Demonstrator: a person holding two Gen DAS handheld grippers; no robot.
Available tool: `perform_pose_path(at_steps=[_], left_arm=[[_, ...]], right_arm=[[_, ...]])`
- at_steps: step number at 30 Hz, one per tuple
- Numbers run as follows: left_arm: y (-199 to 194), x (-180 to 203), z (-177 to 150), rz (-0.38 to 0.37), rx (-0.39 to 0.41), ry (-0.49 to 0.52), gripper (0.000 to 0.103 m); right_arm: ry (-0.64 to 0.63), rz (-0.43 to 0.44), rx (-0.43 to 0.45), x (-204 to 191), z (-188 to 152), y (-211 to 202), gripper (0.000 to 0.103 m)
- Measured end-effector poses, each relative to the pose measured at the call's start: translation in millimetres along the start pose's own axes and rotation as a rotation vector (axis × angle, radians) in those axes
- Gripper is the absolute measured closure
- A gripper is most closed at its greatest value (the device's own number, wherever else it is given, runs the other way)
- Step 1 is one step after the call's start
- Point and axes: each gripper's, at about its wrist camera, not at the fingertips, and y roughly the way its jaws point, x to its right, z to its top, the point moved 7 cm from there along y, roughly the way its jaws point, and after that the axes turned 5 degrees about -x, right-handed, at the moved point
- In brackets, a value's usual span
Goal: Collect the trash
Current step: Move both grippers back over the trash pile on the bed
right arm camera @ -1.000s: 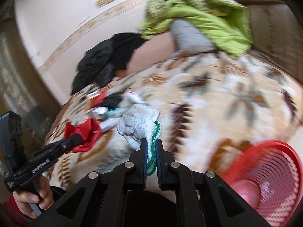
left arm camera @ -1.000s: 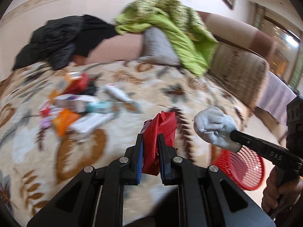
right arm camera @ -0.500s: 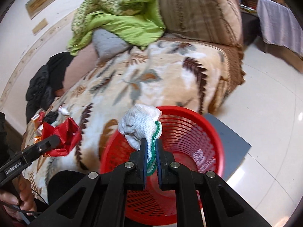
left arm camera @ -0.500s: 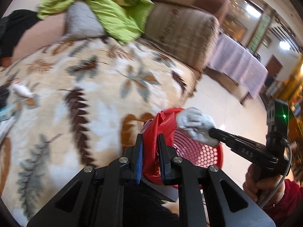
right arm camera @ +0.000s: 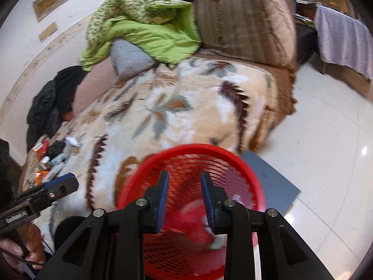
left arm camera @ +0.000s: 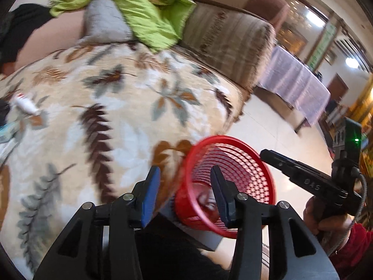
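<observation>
A red mesh basket (left arm camera: 235, 154) (right arm camera: 198, 150) stands on the floor by the couch's front edge. My left gripper (left arm camera: 185, 177) is open and empty, at the basket's near rim. My right gripper (right arm camera: 184, 182) is open and empty, right above the basket's mouth; it also shows in the left wrist view (left arm camera: 265, 155). A red wrapper (right arm camera: 191, 221) and a white glove (right arm camera: 215, 242) lie blurred inside the basket. More trash (right arm camera: 47, 161) lies in a pile on the leaf-patterned blanket (right arm camera: 186, 107) at the far left.
A green quilt (left arm camera: 144, 21) and grey pillow (left arm camera: 102, 25) lie at the couch's back. A striped armrest (left arm camera: 228, 39) stands on the right. A grey mat (right arm camera: 272, 182) lies under the basket. A cloth-covered table (left arm camera: 293, 86) stands on the white tile floor (right arm camera: 326, 140).
Both grippers opened over the basket. The red wrapper left my left gripper and the white glove left my right gripper; both now lie in the basket.
</observation>
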Motion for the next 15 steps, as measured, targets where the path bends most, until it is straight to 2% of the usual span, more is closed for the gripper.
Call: perform_pose_path(at_steps=[5,10,15], left_arm=[[-33.9,-48.8,-6.9,0.066,0.055,-0.070,0.058],[-74.3,-113.8,-24.8,0.140,0.108,-0.188,0.058],[-117.8,-187.7,-51.1,0.261,0.168,-0.310,0.057]], right_arm=[[-0.077,0.093,-0.015,-59.4,7.8,17.2,0.066],[-0.209,0.197,-0.044,-141.4,9.8,37.9,0.066],[-0.310,0.298,-0.109,-216.7,0.1,64.6,0.063]])
